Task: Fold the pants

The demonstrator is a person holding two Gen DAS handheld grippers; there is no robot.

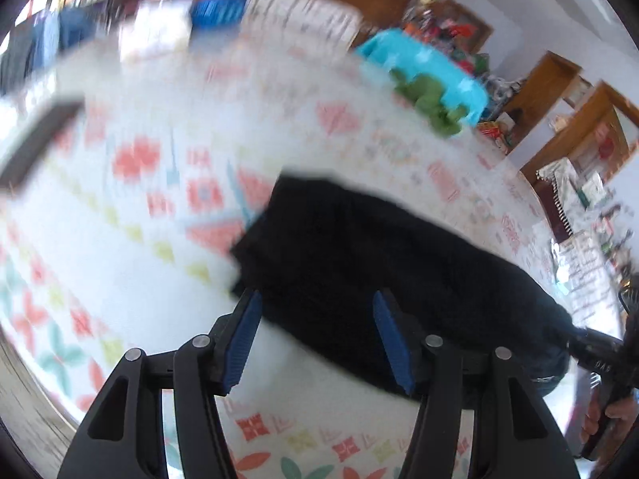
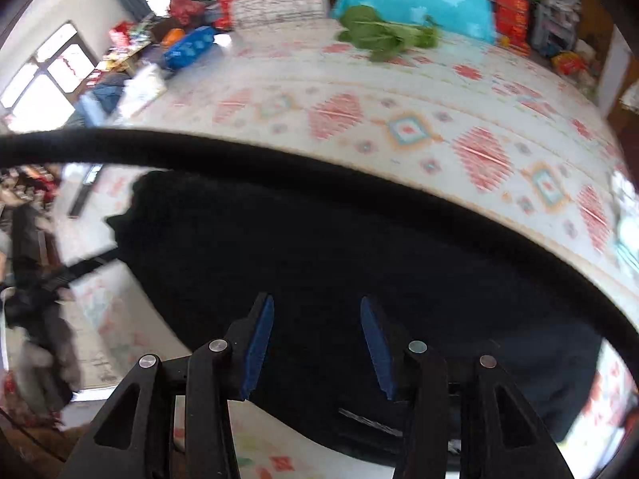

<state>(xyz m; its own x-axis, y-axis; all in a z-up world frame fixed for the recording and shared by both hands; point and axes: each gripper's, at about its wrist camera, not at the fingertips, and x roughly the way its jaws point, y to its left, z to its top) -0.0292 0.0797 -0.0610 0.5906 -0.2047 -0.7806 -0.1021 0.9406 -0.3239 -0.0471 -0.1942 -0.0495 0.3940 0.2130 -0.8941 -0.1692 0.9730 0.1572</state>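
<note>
The black pants point(image 1: 359, 263) lie folded in a long band on the patterned cloth of the table point(image 1: 120, 239). My left gripper point(image 1: 315, 303) is open and empty, its blue pads point(image 1: 245, 339) just above the near edge of the pants. In the right wrist view the pants point(image 2: 319, 247) fill the middle. My right gripper point(image 2: 317, 305) is open and empty, hovering over them. The right gripper also shows at the right edge of the left wrist view point(image 1: 599, 363), near the pants' end.
A turquoise bundle point(image 2: 415, 4) and green leafy vegetables point(image 2: 383, 36) sit at the table's far side. A black cable point(image 2: 279, 155) arcs across the right wrist view. A dark flat object point(image 1: 36, 143) lies at the left. Cluttered shelves stand behind.
</note>
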